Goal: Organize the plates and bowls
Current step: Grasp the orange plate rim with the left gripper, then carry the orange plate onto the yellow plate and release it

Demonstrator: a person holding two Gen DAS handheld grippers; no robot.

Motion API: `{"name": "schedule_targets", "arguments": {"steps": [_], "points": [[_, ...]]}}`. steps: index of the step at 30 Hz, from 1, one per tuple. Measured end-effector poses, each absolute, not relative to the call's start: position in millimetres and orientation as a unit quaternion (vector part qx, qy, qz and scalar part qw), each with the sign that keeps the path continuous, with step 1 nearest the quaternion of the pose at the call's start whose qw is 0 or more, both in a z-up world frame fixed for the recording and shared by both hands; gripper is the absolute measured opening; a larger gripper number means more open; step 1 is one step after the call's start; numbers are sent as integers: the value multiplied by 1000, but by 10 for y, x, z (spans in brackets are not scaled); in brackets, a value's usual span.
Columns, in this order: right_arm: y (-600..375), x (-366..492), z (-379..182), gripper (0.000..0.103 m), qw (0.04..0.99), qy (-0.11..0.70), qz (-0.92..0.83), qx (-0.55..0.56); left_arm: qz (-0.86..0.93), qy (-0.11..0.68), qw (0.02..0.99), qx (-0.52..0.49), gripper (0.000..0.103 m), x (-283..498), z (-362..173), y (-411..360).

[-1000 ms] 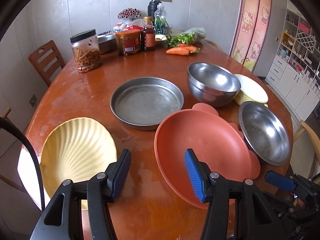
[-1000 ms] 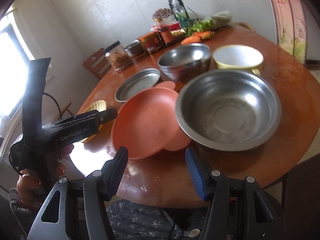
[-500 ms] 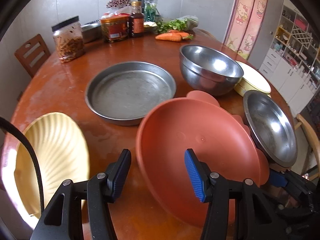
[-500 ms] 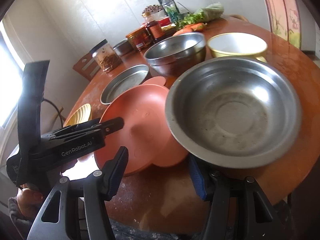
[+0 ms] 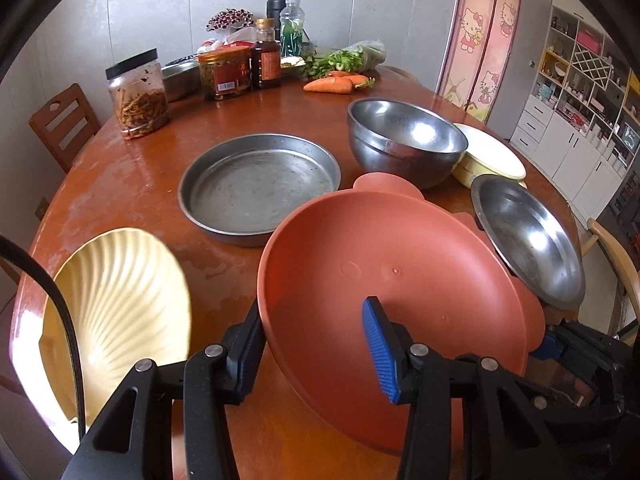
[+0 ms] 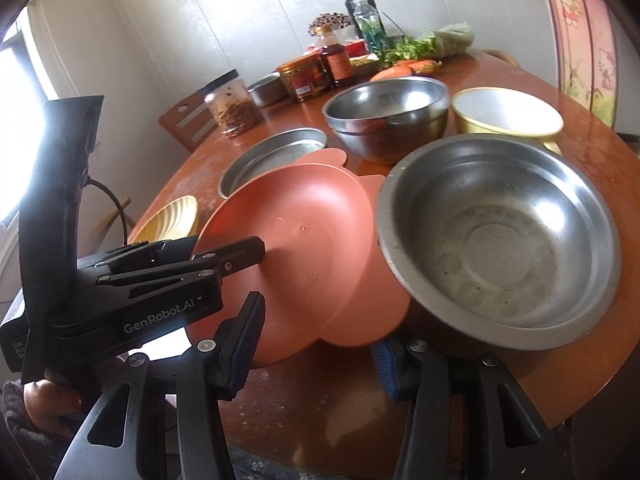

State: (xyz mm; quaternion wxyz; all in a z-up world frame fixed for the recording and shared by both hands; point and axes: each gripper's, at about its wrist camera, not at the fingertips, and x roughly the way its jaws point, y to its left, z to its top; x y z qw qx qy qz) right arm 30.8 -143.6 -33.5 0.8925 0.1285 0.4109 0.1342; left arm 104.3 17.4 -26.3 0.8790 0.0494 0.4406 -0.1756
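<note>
Wooden table point(image 5: 132, 184): jar point(image 5: 137, 94) holds brown strands; steel bowl point(image 6: 496, 240) empty.

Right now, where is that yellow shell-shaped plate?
In the left wrist view, the yellow shell-shaped plate lies at the table's near left edge, left of the orange plate and nearer than the round metal pan.
</note>
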Motion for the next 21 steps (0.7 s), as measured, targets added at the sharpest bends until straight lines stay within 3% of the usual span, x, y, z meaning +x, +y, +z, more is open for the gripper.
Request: {"name": "schedule_targets", "arguments": {"steps": [21], "points": [[-783,352,156,51,904,359,221,70,-107,387,916,5,48,713,258,955]]}}
